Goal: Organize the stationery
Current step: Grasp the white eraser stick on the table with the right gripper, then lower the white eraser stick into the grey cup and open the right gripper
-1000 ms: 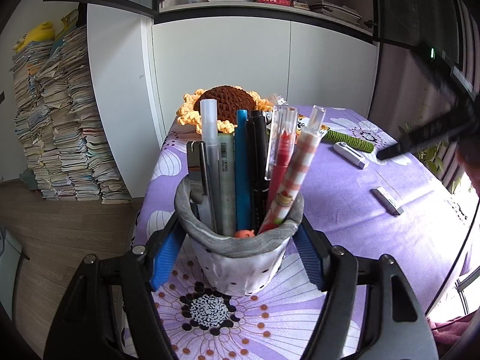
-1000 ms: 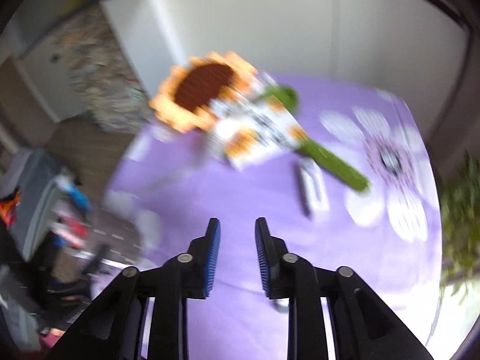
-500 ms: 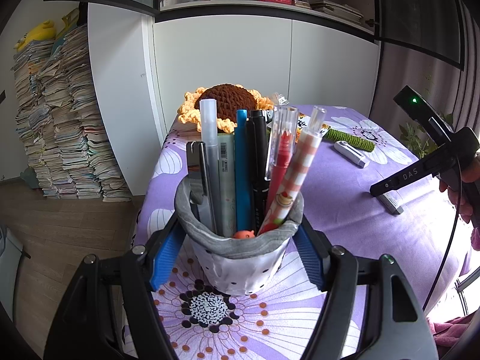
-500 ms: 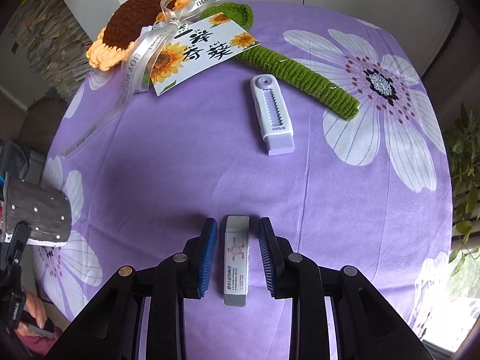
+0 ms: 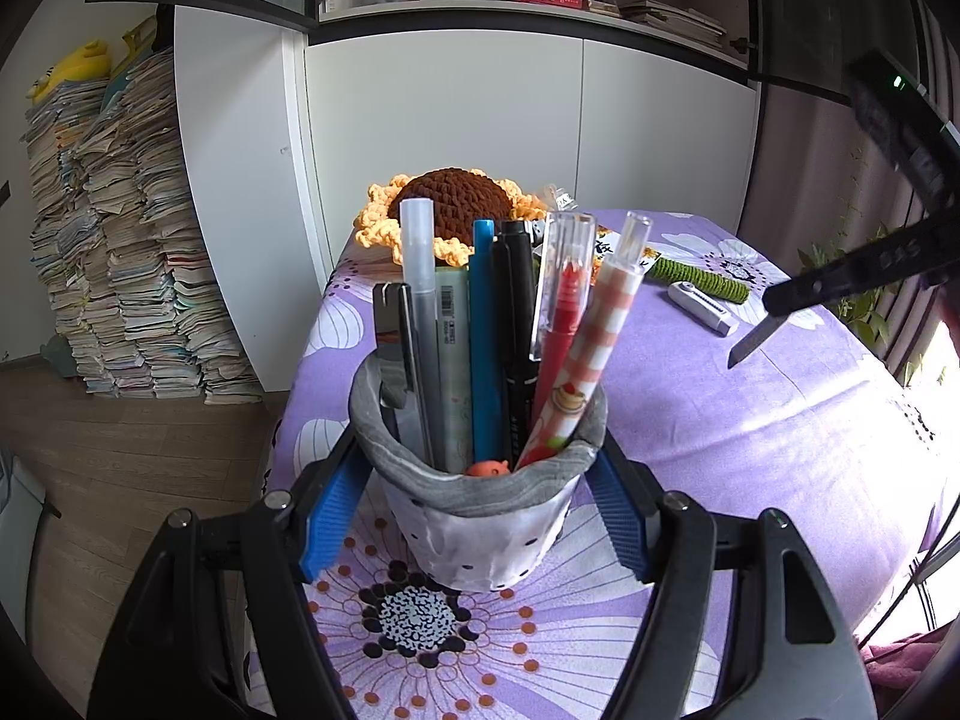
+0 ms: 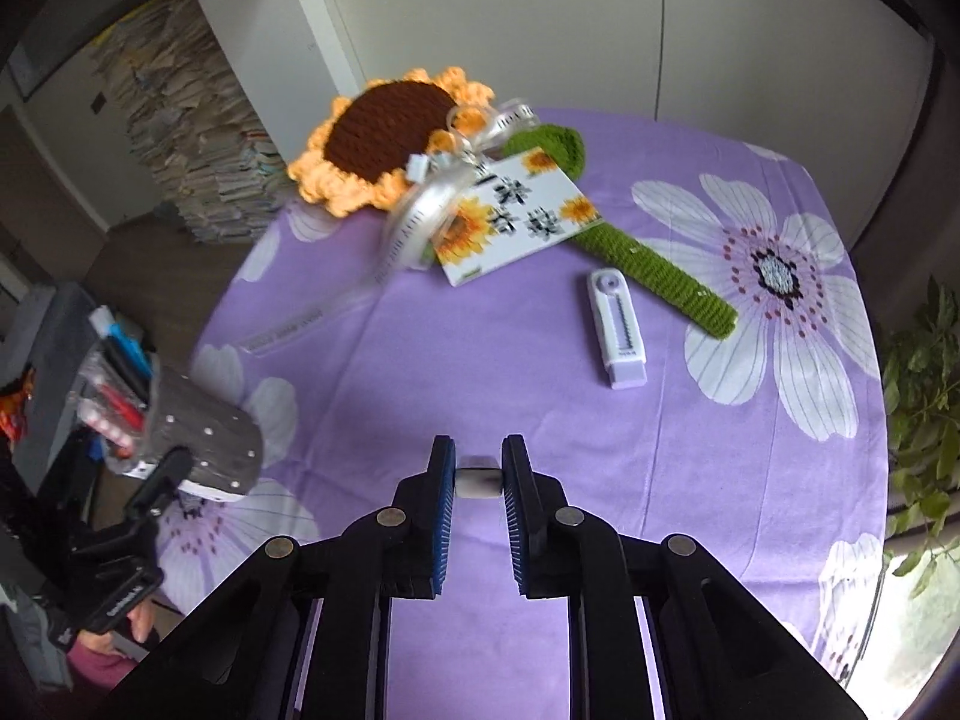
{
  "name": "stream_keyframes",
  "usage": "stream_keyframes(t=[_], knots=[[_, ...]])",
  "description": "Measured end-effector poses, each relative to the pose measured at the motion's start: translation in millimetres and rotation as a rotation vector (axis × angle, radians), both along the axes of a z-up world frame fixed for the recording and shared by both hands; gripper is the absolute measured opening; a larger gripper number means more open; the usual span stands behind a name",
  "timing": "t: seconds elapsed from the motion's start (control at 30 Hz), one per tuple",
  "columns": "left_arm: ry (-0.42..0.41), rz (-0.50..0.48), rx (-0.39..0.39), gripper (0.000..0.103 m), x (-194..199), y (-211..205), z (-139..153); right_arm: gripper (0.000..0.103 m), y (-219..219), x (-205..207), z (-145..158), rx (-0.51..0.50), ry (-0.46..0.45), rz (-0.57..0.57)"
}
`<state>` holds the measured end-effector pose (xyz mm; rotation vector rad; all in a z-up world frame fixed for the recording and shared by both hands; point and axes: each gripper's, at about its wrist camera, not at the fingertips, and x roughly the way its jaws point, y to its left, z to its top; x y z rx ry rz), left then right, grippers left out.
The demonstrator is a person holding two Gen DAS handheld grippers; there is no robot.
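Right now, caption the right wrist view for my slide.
Right gripper shut on an eraser above the purple tablecloth.

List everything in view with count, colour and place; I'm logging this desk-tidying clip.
pen holder: 1, grey, dotted, between left tool pads
pens: about eight, mixed colours, upright in holder
eraser: 1, white, clamped in right tool
correction tape: 1, white-lilac, on tablecloth
crochet sunflower: 1, orange-brown, green stem, far edge
card: 1, white, on the stem
tablecloth: 1, purple, floral
left tool: shut on holder
right tool: jaws just closed on eraser
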<state>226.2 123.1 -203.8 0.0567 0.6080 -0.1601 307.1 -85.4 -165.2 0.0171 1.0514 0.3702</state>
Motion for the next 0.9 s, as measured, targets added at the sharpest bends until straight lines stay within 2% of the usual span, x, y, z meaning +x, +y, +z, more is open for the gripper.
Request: stream_keyframes(t=[0.33,0.63,0.77,0.9], knots=[[-0.001,-0.004,-0.001,0.07,1.6,-1.0,-1.0,0.017,23.6,-19.9,48.4,0.113,-0.123,0.102],[0.001,-0.013,-0.007,0.07,2.0,-1.3,-0.6,0.017,72.0,-53.5,115.2,0.229,-0.234,0.331],[0.002,-0.013,-0.007,0.07,2.0,-0.7,-0.3,0.017,96.5,-57.6,117.5,0.214,-0.237,0.401],[0.004,-0.015,-0.01,0.07,2.6,-0.5,-0.3,0.017,115.6,-50.3,100.3,0.183,-0.185,0.436]])
